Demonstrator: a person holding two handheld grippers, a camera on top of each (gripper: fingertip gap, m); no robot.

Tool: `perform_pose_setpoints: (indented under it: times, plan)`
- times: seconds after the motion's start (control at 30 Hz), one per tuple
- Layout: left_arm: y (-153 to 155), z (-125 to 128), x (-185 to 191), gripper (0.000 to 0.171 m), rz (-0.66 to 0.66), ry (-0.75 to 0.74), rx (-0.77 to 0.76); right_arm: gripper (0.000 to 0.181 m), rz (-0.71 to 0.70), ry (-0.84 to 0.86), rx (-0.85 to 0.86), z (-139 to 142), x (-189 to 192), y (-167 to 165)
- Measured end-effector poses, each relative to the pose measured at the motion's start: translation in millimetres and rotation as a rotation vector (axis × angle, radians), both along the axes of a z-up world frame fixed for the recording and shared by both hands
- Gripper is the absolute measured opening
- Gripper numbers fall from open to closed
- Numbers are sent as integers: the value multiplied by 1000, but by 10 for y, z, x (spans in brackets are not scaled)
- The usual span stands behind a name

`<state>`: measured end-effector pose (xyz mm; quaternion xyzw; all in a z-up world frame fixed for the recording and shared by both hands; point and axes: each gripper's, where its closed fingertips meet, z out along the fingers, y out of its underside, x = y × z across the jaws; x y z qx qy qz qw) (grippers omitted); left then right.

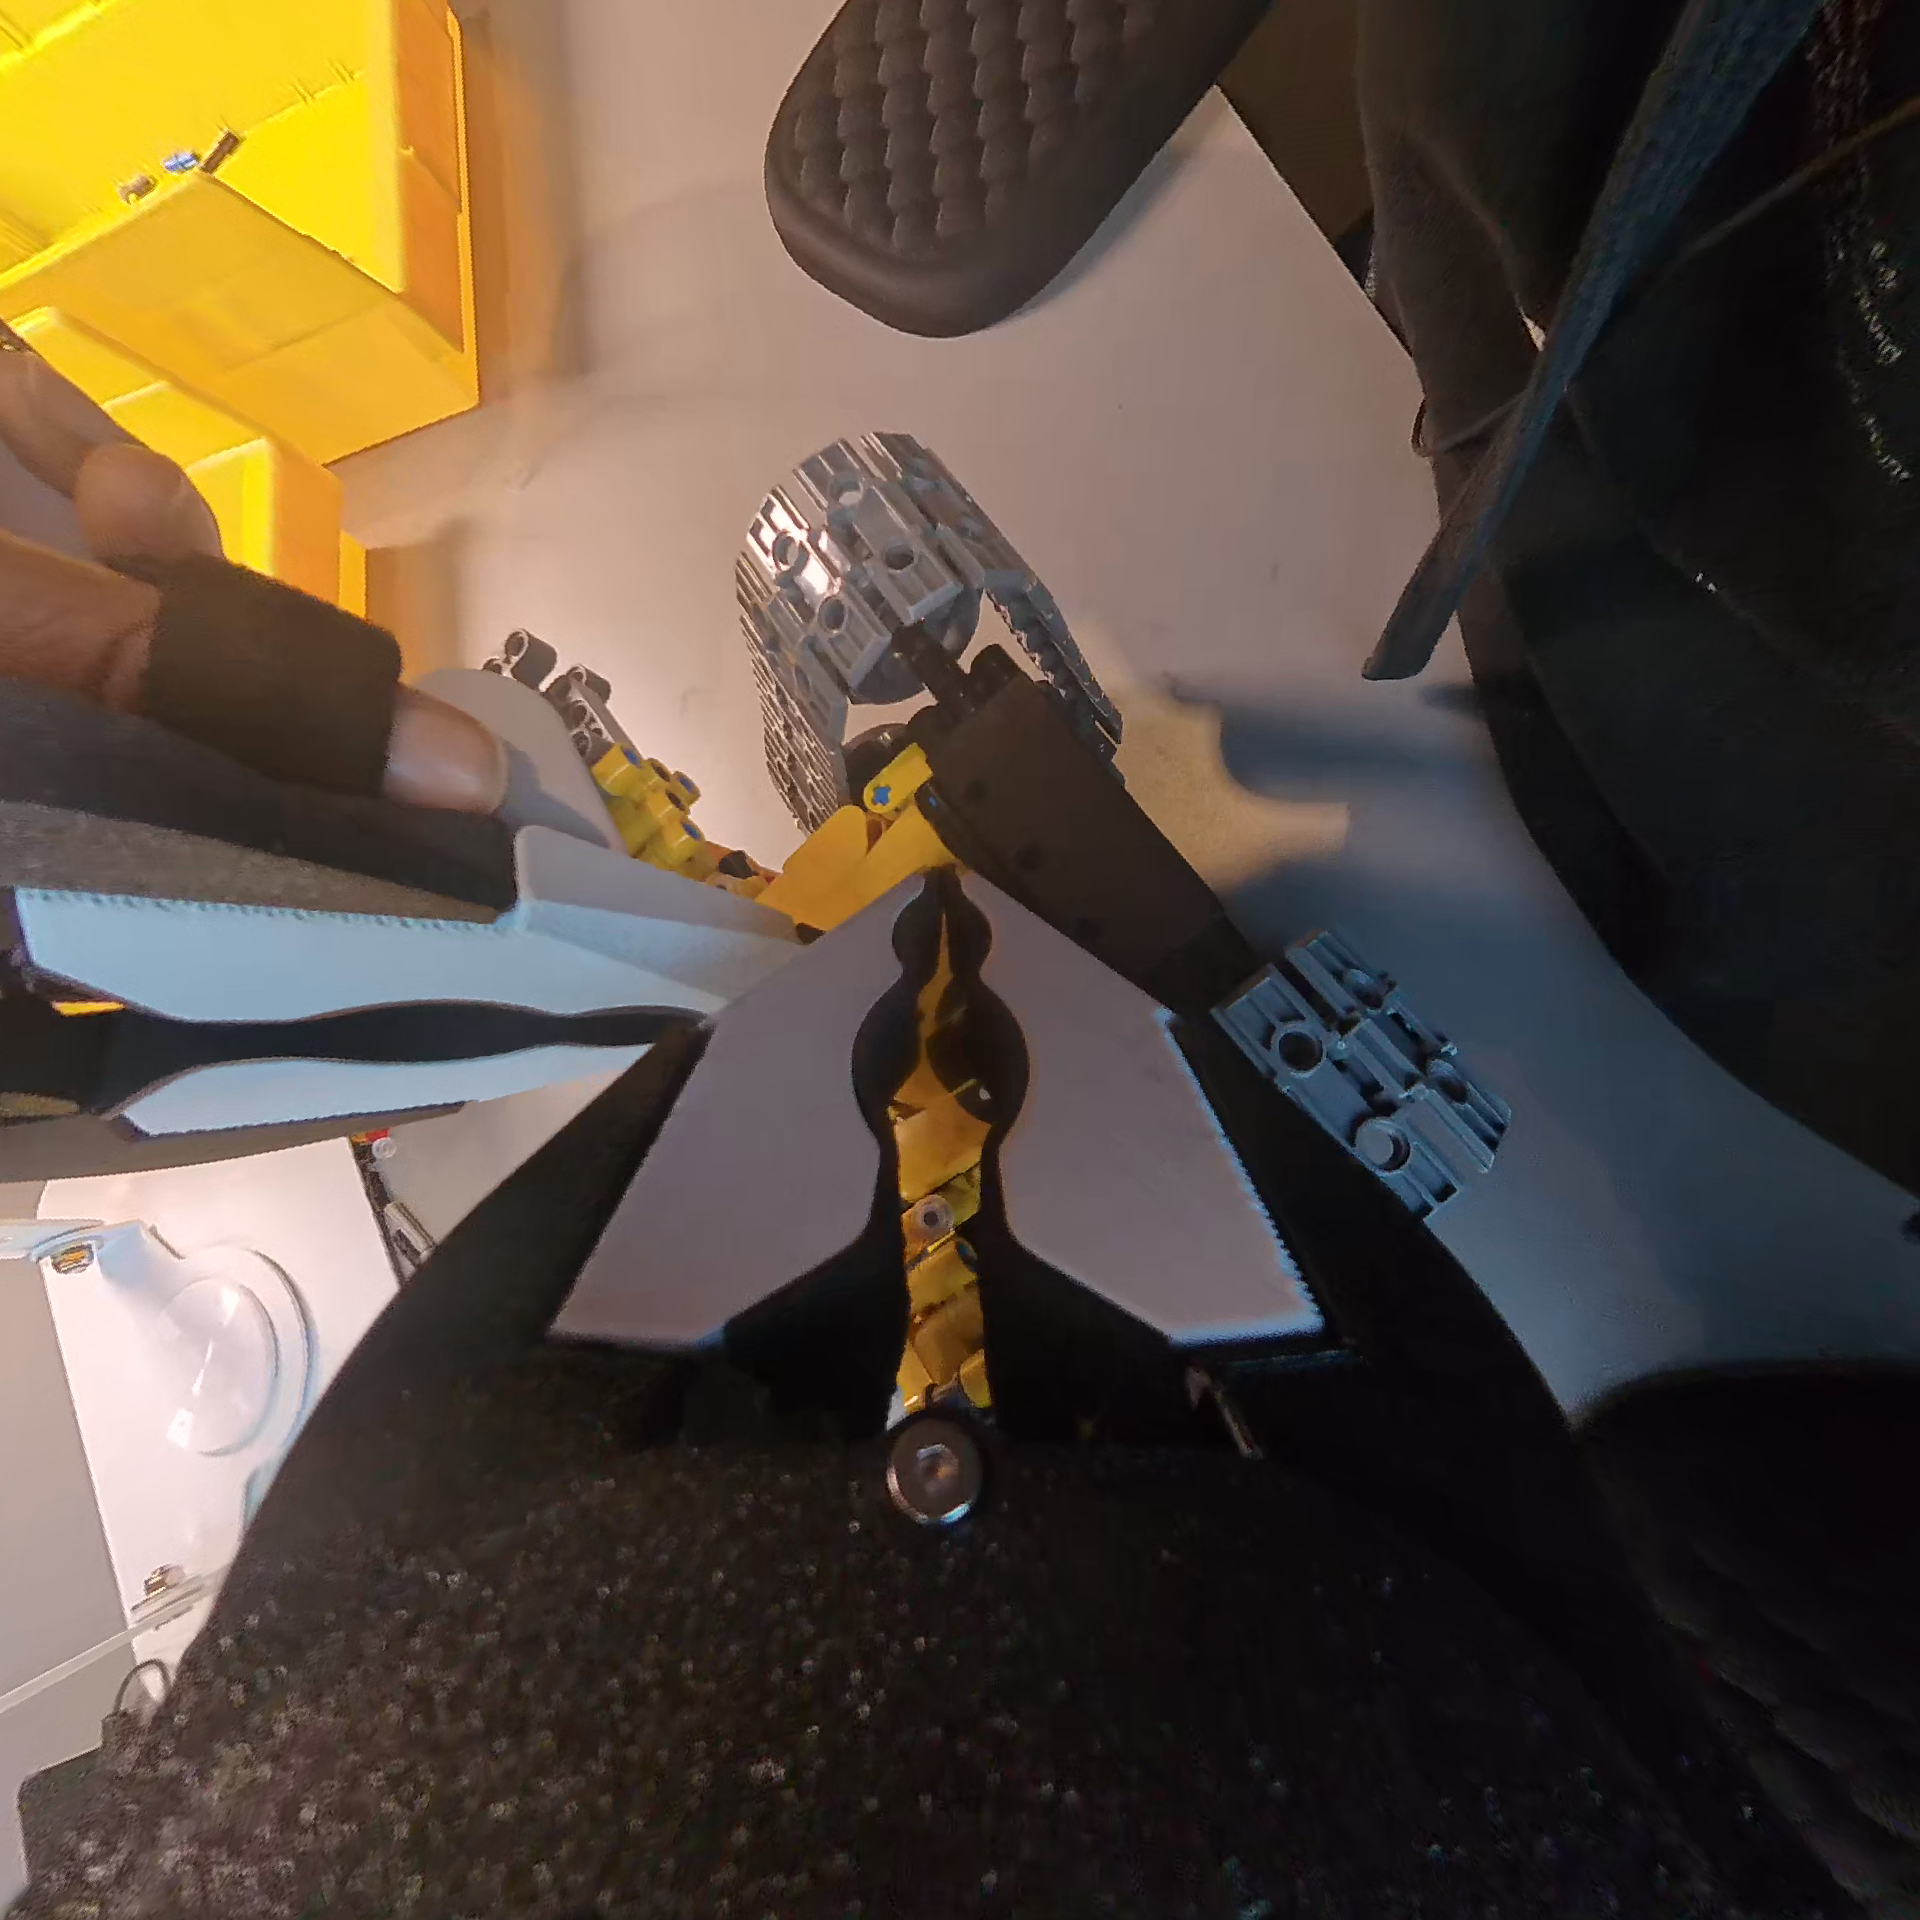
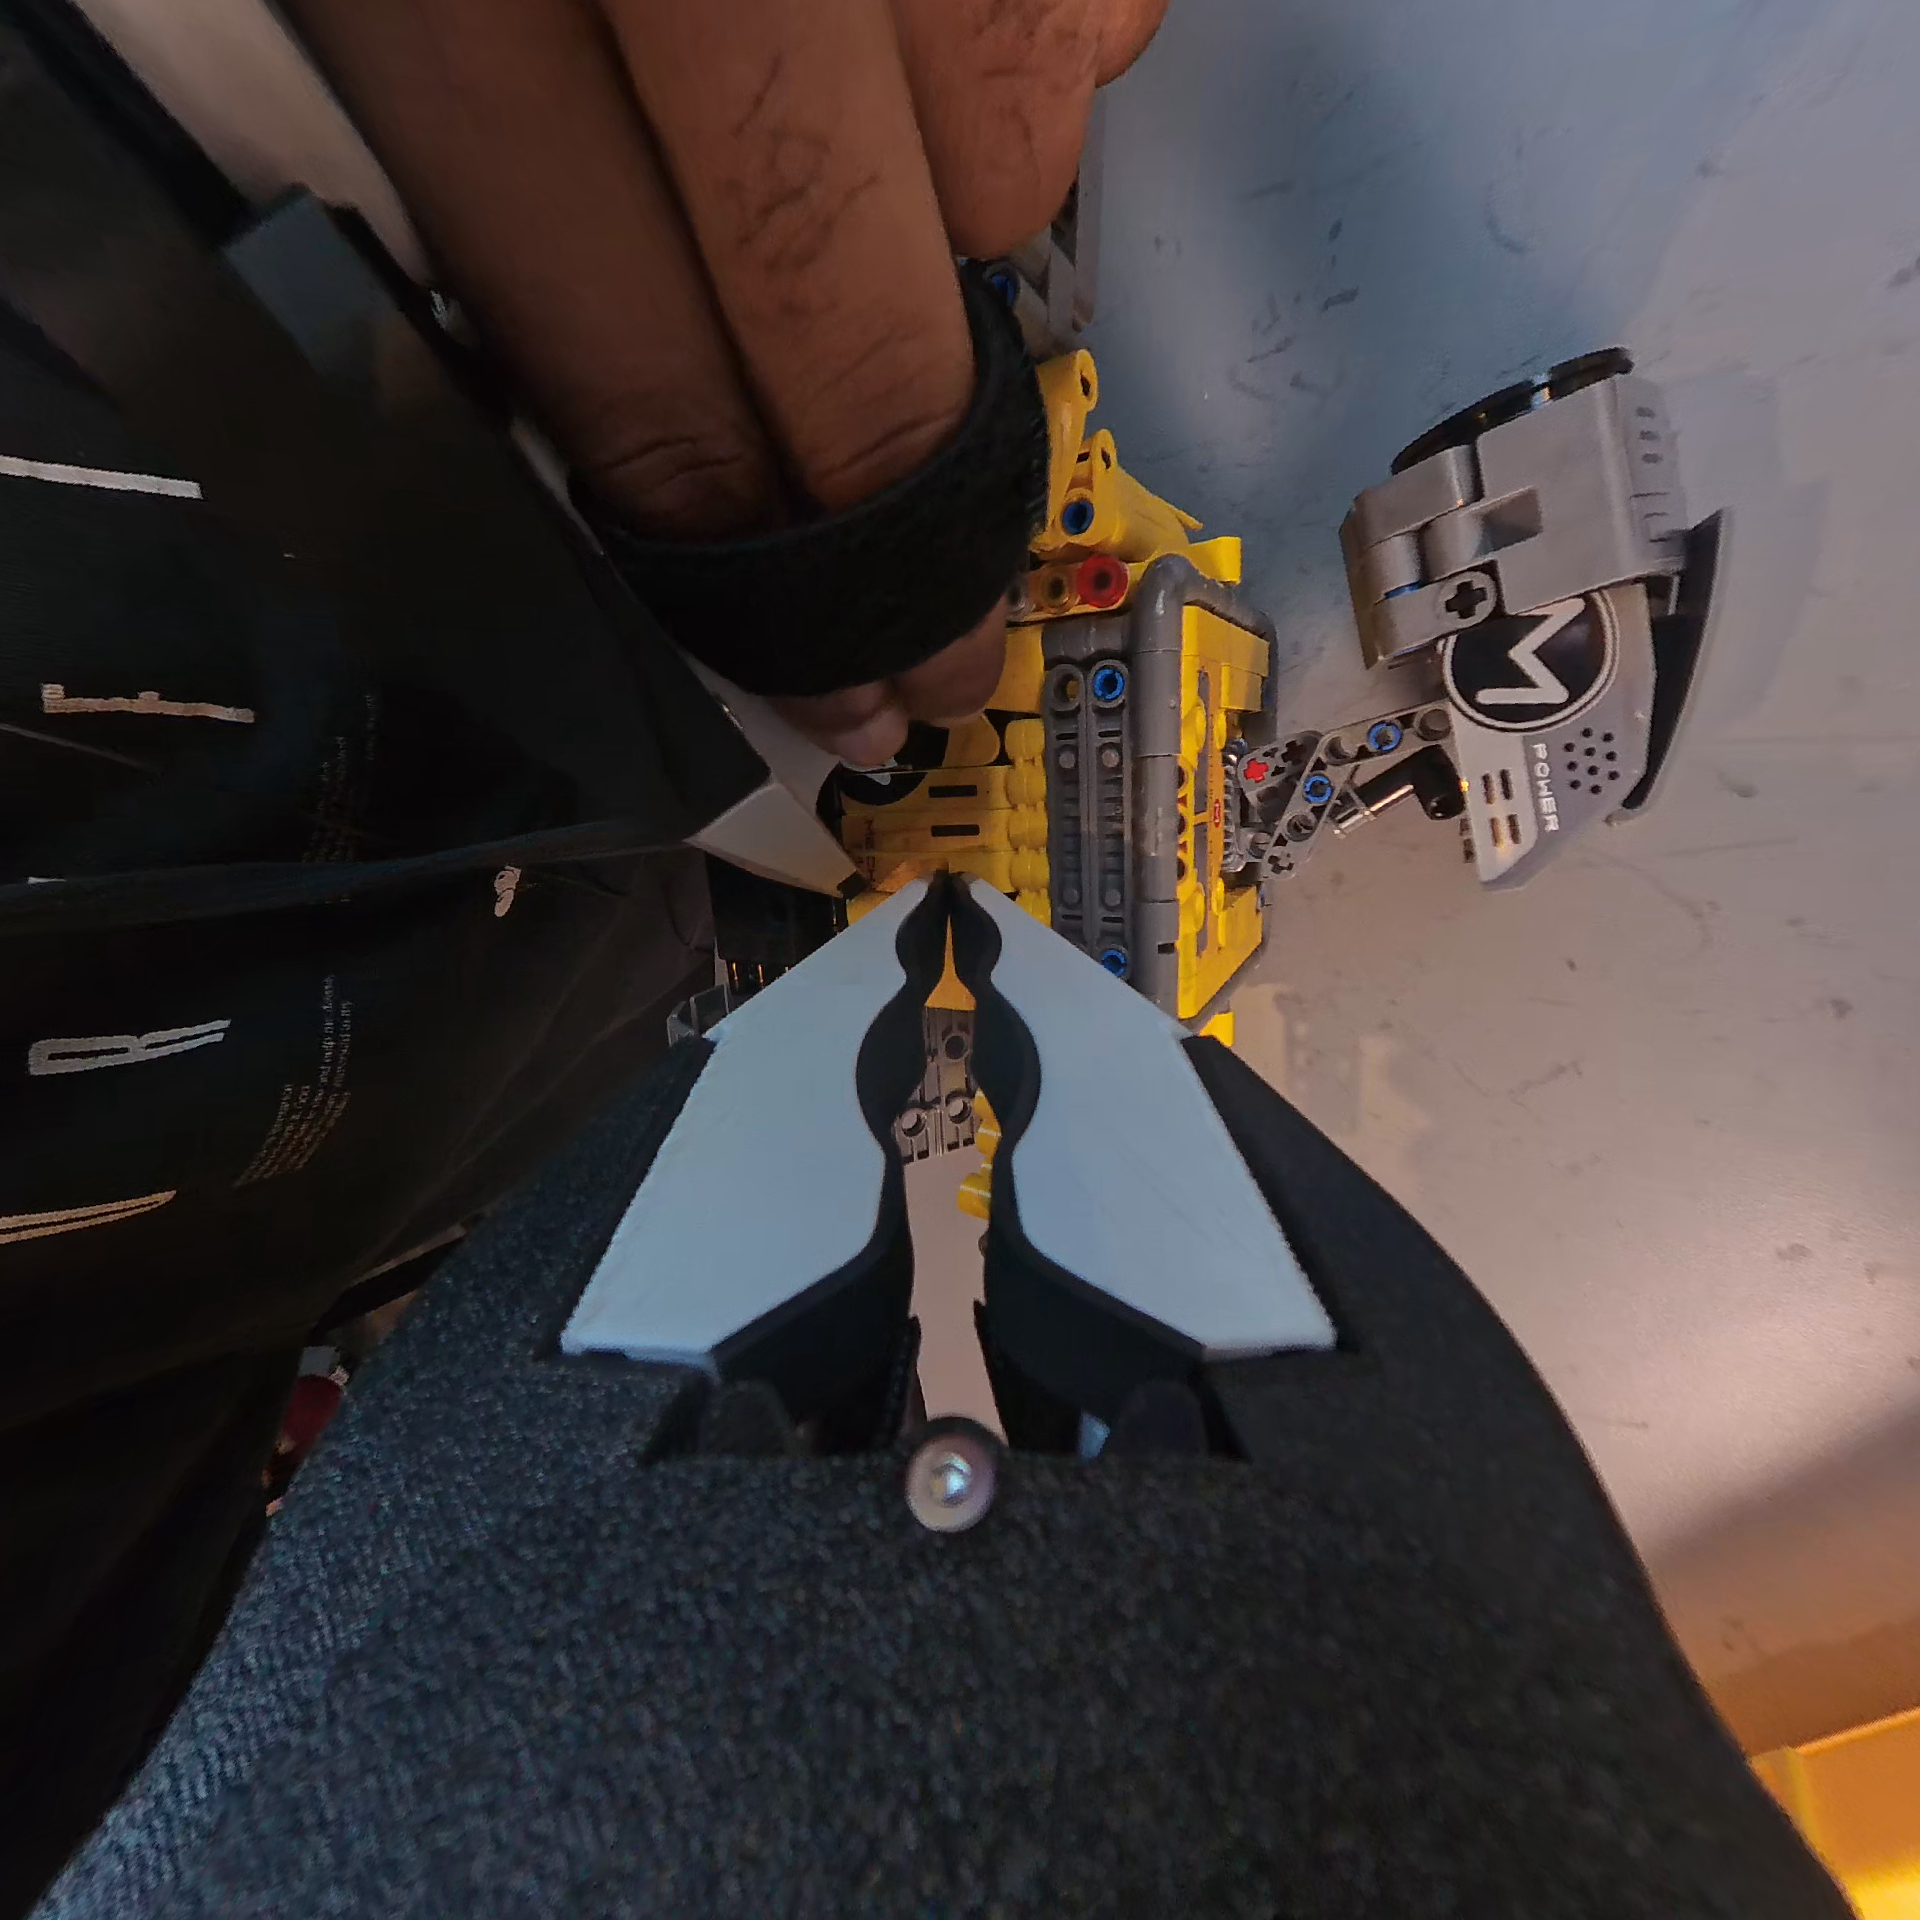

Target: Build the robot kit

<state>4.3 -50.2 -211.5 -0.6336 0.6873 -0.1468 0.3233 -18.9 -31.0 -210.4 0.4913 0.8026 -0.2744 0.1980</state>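
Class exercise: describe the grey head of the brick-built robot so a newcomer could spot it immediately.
Start at the yellow brick model that both grippers meet, lying on the white table. A thin grey neck runs from it to the grey head. Only this part is smooth, rounded and grey, with a round black emblem.

Model body [image 2: 1143,790] partly behind hand [image 2: 790,312]

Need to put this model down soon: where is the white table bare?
Bare table lies right of the yellow brick model, below its grey head. Crowded: both gripper tips at the model, hand above, yellow bins beyond.
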Motion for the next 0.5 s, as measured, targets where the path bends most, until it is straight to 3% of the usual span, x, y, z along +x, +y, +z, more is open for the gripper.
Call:
perform_pose_setpoints:
  times: [0.37,0.5]
  plan:
    - [-44,1,29,0,32,-50,-50,0,22,2,17,-2,20,-21]
    - [-2,257,-54,0,97,-177,-32,0,25,12,31,-9,4,-9]
